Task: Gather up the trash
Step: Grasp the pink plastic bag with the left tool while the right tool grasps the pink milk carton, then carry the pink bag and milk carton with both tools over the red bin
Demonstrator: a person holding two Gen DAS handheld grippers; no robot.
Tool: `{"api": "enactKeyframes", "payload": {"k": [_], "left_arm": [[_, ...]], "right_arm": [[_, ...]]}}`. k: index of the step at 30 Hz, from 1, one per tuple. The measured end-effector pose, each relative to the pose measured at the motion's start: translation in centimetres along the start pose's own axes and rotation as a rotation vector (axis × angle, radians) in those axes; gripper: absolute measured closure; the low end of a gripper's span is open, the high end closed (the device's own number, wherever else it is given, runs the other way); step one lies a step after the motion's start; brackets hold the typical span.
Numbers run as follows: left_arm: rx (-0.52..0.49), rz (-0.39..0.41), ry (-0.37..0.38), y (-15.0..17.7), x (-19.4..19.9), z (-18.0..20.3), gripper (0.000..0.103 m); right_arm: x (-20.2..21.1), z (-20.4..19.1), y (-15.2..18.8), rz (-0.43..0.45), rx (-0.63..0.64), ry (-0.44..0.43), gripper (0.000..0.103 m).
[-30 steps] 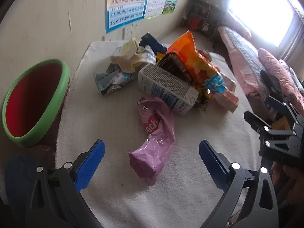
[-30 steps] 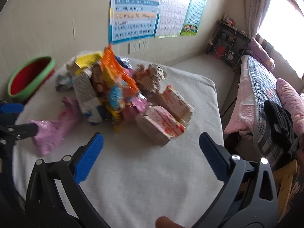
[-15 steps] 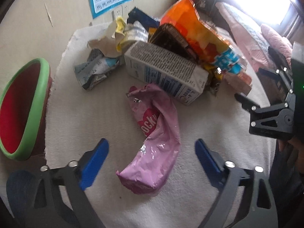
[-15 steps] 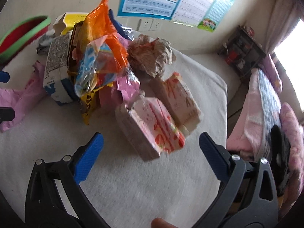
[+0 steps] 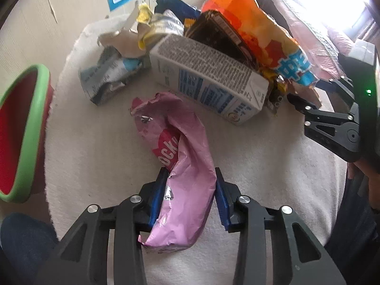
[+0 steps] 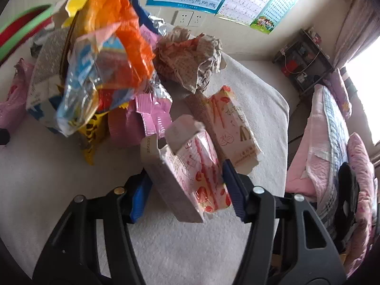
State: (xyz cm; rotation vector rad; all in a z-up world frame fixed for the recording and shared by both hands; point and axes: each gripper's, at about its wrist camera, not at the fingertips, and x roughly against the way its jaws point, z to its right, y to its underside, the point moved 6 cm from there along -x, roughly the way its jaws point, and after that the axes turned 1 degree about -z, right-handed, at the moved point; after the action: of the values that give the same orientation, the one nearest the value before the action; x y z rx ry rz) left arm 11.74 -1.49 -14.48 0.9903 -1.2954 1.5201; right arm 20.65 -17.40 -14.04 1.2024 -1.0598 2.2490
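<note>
Now my left gripper [image 5: 190,190], jaws just closed, pinches the pink wrapper [image 5: 182,166]; its long axis runs toward 12 o'clock. My right gripper [image 6: 187,185], also just closed, grips the red-printed carton [image 6: 190,173], bin [image 5: 23,128] at 9 o'clock.

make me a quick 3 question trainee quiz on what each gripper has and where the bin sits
1. What lies between the left gripper's pads?
2. True or false: the right gripper is closed on the orange snack bag.
3. In the left wrist view, the green-rimmed bin stands: A) left of the table, B) right, C) on it.

Key:
1. The pink wrapper.
2. False; it grips the torn pink carton.
3. A.
</note>
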Motion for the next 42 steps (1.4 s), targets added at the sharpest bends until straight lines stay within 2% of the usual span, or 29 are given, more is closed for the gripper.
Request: {"api": "enactKeyframes", "payload": {"k": [3,4,5,8,15,23,33,42], "left_arm": [[0.005,0.009,0.010,-0.2,0.6,-0.1,0.071],[0.009,0.011,0.013,-0.1,0.8,0.0,0.072],[0.012,0.012,0.019,-0.2,0.9,0.0,0.072],[0.013,0.027,0.030,-0.5,1.7,0.2,0.073],[0.000,0.098,0.053,-0.7,5.0,0.7,0.074],[0.007,0.166,0.053,-1.0,8.3,0.0,0.074],[0.067,0.240,0.029,-1.6,11.4,-5.2,0.074],[0.165,0.297,-0.012,-1.6,13.8,-12.1,0.074]], "right_arm": [[1.1,0.4,0.2,0.004,-0.025,-0.021,0.059],[1.4,0.7,0.2,0.006,-0.042,-0.029,0.066],[1.9,1.0,0.2,0.009,-0.064,-0.039,0.081],[3.3,2.3,0.0,0.022,-0.137,-0.074,0.080],[7.9,3.3,-0.7,0.091,-0.214,-0.103,0.080],[11.0,2.4,-2.0,0.129,-0.254,-0.137,0.080],[13.1,-0.8,-6.2,0.180,-0.261,-0.186,0.080],[14.4,-7.8,-12.3,0.223,-0.149,-0.306,0.080]]}}
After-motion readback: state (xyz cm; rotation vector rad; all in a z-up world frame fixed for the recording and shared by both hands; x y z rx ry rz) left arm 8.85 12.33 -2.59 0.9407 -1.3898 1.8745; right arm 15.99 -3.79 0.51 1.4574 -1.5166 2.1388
